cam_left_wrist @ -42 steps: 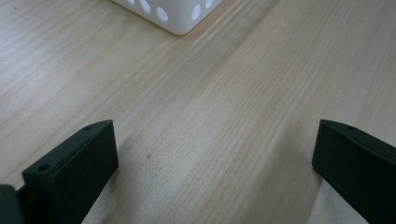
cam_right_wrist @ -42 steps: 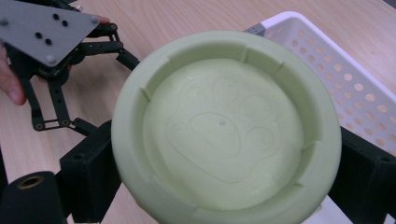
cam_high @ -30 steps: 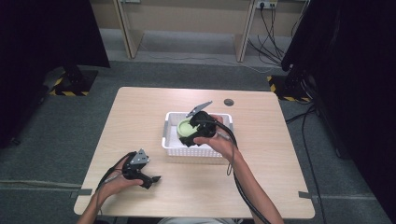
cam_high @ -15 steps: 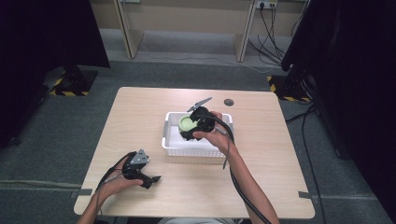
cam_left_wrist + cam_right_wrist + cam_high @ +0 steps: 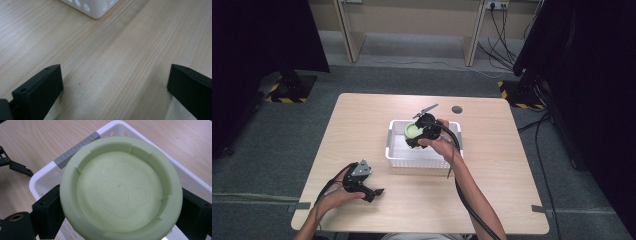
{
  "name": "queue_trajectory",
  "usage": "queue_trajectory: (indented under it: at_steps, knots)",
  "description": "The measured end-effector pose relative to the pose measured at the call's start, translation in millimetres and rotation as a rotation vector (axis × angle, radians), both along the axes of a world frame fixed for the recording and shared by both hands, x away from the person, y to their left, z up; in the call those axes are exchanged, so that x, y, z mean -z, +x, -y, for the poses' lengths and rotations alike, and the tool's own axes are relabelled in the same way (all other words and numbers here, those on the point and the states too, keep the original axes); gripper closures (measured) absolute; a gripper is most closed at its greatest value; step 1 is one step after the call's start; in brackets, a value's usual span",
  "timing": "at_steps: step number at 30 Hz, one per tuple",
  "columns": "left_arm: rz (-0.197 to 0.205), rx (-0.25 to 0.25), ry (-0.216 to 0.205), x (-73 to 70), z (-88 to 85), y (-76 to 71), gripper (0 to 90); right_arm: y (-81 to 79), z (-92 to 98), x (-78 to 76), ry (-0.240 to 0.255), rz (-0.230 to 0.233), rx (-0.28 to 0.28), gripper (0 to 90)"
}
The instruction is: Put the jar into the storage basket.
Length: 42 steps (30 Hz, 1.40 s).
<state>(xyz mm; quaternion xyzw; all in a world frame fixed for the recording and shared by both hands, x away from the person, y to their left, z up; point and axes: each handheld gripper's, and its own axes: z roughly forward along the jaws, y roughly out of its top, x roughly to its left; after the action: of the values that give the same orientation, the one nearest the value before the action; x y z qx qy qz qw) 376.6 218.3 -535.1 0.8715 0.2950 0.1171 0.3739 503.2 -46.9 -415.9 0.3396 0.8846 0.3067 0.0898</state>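
Note:
A pale green round bowl (image 5: 120, 190) with a paw print moulded in its base is clamped between the black jaws of my right gripper (image 5: 419, 134), held bottom-up above the white perforated basket (image 5: 398, 150). In the high view the green bowl (image 5: 413, 130) hangs over the basket's far left part. My left gripper (image 5: 371, 192) rests low over the table near the front left edge, its jaws wide apart with bare wood between them. In the left gripper view a corner of the white basket (image 5: 96, 6) lies ahead of that gripper.
The wooden table (image 5: 512, 165) has a small dark round hole (image 5: 456, 109) near its far edge. A grey label strip (image 5: 77, 149) sits on the basket rim. Cables trail from both grippers toward the front edge. Grey carpet surrounds the table.
My right gripper has carried the green bowl slightly left and toward the far side over the basket. The left gripper has stayed where it was.

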Motion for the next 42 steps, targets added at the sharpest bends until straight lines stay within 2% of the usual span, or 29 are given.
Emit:
queue_trajectory:
  at_steps: [29, 42]
  knots:
    - [0.001, -0.001, -0.003, 0.2, 0.1, 0.0, 0.0, 19.9, -2.6, 26.8, -0.013, -0.010, 0.063, 11.1]
    - [0.000, -0.001, -0.003, 0.2, 0.1, 0.0, 0.0, 24.8, -7.4, 32.2, -0.022, 0.002, 0.076, 11.1]
